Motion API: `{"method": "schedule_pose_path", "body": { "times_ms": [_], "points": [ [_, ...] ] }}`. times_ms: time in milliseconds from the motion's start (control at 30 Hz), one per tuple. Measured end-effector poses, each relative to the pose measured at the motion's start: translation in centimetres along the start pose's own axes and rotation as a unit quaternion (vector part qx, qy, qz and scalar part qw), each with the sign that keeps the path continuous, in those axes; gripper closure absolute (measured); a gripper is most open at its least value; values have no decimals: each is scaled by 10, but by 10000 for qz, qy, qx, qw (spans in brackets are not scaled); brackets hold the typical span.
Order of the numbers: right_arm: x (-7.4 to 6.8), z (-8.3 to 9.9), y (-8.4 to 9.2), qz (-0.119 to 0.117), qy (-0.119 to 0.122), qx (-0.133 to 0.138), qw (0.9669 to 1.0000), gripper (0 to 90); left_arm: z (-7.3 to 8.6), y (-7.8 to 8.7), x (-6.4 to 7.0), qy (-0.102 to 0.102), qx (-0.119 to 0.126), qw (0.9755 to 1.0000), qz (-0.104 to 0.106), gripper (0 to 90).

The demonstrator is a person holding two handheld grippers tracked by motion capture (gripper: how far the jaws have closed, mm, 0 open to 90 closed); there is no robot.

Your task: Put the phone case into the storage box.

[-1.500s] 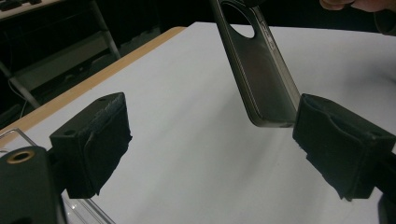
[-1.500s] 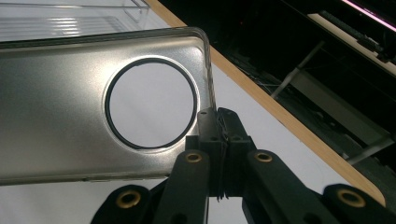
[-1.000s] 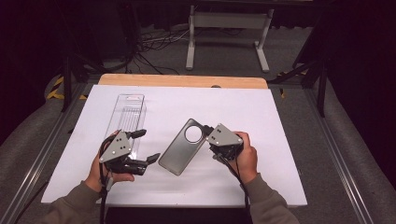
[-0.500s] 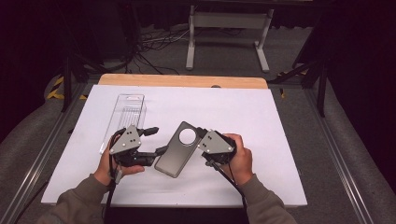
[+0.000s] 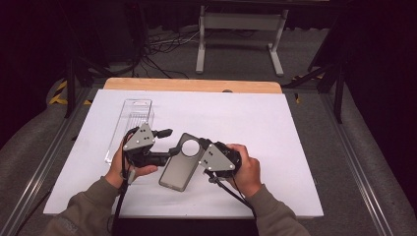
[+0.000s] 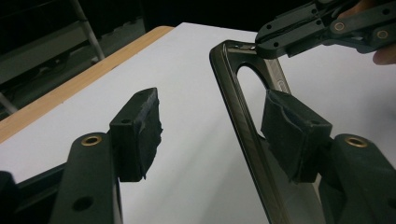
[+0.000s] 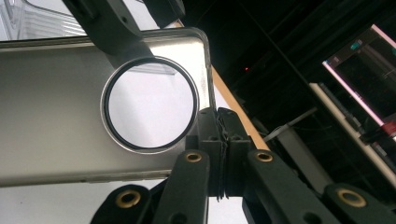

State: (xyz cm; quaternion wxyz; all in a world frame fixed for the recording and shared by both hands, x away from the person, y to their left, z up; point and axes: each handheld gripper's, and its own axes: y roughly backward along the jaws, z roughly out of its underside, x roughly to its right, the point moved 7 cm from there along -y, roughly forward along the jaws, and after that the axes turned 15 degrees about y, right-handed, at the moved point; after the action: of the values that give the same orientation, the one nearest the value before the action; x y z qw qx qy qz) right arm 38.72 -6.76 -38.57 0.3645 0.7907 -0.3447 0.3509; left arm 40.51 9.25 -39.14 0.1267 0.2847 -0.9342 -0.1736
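A grey phone case [image 5: 178, 166] with a round camera hole hangs tilted just above the white table [image 5: 275, 128]. My right gripper [image 5: 200, 156] is shut on its edge beside the hole, and in the right gripper view the closed pads [image 7: 219, 135] pinch the rim of the case [image 7: 51, 116]. My left gripper [image 5: 171, 142] reaches in from the left, and its jaws have just been closing. In the left gripper view the case's long edge [image 6: 238, 107] runs between the jaws [image 6: 215, 130]. The right pad [image 6: 292, 130] lies against the case; the left pad [image 6: 140, 133] stands off.
A clear plastic tray [image 5: 133, 123] lies at the back left of the white table, just beyond my left hand. A wooden board [image 5: 192, 84] borders the far edge. Metal stand legs [image 5: 236, 22] and cables sit on the floor behind.
My left gripper has moved right toward the case and its jaws have narrowed around the case's edge. My right gripper has carried the case slightly left and nearer.
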Motion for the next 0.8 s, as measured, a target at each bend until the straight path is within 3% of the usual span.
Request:
{"method": "schedule_pose_path", "body": {
  "times_ms": [400, 467, 600, 800],
  "points": [
    [-13, -20, -2, 123, 477, 152, 9987, 896, 1, 5, -7, 216, -59, 9997, 47, 443],
    [-14, -22, -1, 158, 540, 174, 9983, 896, 1, 6, -10, 118, -98, 9999, 6, 445],
    [-17, -25, -2, 170, 687, 161, 9974, 896, 2, 6, -10, 265, -105, 9995, 143, 481],
    [-19, -28, -4, 218, 825, 200, 9962, 896, 1, 7, -10, 280, -105, 9991, 299, 537]
  ]
}}
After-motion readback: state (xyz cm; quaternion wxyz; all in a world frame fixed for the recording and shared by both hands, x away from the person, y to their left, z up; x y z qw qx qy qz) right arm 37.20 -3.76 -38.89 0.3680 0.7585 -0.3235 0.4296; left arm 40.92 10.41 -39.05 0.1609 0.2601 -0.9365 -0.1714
